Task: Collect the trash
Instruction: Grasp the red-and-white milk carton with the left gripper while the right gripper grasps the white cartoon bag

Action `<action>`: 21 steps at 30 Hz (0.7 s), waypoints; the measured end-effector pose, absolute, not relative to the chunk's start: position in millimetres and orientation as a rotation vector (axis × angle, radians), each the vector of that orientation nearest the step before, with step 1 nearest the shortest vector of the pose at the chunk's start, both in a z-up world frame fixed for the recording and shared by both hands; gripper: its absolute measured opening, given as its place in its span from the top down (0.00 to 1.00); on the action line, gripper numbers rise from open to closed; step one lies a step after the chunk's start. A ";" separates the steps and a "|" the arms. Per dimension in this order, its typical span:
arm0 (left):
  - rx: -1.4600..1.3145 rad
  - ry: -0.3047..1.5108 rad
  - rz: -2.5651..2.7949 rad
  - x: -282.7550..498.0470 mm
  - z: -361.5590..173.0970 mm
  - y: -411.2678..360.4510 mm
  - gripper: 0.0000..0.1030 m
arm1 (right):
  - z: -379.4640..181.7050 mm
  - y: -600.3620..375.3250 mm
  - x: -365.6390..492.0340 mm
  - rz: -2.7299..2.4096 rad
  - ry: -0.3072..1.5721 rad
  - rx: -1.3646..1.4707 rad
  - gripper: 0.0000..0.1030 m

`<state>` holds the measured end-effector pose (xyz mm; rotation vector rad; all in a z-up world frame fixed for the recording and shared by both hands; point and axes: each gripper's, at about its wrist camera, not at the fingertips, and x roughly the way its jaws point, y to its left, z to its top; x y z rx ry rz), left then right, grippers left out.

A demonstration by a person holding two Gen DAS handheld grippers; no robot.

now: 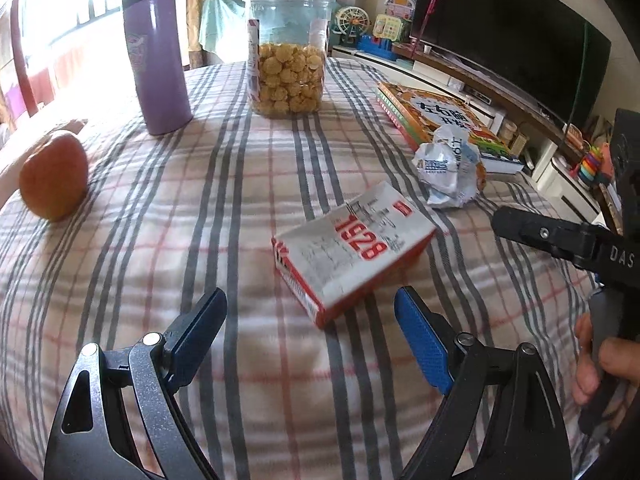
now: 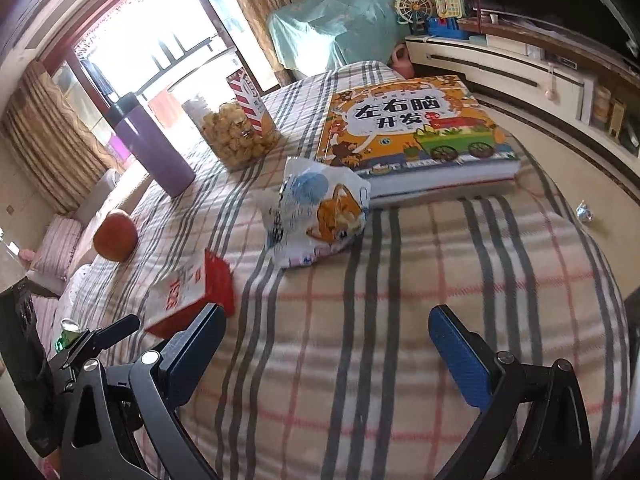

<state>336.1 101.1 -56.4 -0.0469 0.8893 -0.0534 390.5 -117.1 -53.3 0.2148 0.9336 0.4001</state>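
A flattened white and red carton (image 1: 352,248) printed "1928" lies on the checked tablecloth (image 1: 200,208), just beyond my left gripper (image 1: 310,308), whose blue pads stand wide open with nothing between them. A crumpled snack wrapper (image 1: 448,172) rests farther right, against the books. In the right wrist view the same wrapper (image 2: 320,216) lies ahead of my right gripper (image 2: 328,328), which is open and empty. The carton (image 2: 192,292) sits just past its left finger (image 2: 200,340).
An apple (image 1: 54,176), a purple flask (image 1: 156,56) and a clear jar of puffed snacks (image 1: 288,56) stand at the far side. A stack of picture books (image 2: 412,128) lies at the right edge. A TV (image 1: 512,36) and shelf are beyond. A small wrapper (image 2: 584,213) lies on the floor.
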 end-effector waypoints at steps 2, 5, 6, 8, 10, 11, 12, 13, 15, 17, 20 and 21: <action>-0.054 0.895 -0.064 342.8 -59.4 101.3 0.14 | -55.9 -113.8 399.9 0.400 0.938 0.217 0.01; -0.059 0.894 -0.077 348.4 -62.4 99.3 0.14 | -58.4 -108.3 409.6 0.398 0.929 0.208 0.01; -0.054 0.891 -0.074 349.3 -63.1 98.4 0.15 | -58.8 -106.9 412.0 0.401 0.922 0.206 0.01; -0.050 0.868 -0.088 349.2 -63.1 95.6 0.15 | -58.5 -106.0 416.0 0.409 0.894 0.216 0.02; -0.035 0.848 -0.106 347.3 -61.4 91.4 0.19 | -57.6 -105.5 418.0 0.423 0.868 0.220 0.10; -0.023 0.843 -0.114 346.7 -61.0 89.2 0.33 | -57.9 -103.8 419.3 0.427 0.865 0.211 0.27; -0.006 0.848 -0.124 346.6 -61.2 85.9 0.50 | -59.0 -102.3 420.5 0.431 0.867 0.203 0.38; 0.004 0.858 -0.129 347.2 -62.1 83.9 0.59 | -61.7 -101.3 422.1 0.435 0.881 0.205 0.55; 0.015 0.870 -0.134 348.1 -63.7 80.8 0.83 | -64.5 -101.9 421.7 0.445 0.890 0.223 0.64; 0.010 0.873 -0.139 345.4 -62.2 78.7 0.89 | -62.2 -105.3 414.9 0.449 0.874 0.222 0.65; 0.001 0.863 -0.156 336.5 -58.4 73.5 0.91 | -57.4 -115.0 402.5 0.473 0.863 0.241 0.66; -0.002 0.859 -0.163 332.9 -57.0 71.1 0.92 | -55.4 -119.0 397.3 0.477 0.860 0.243 0.66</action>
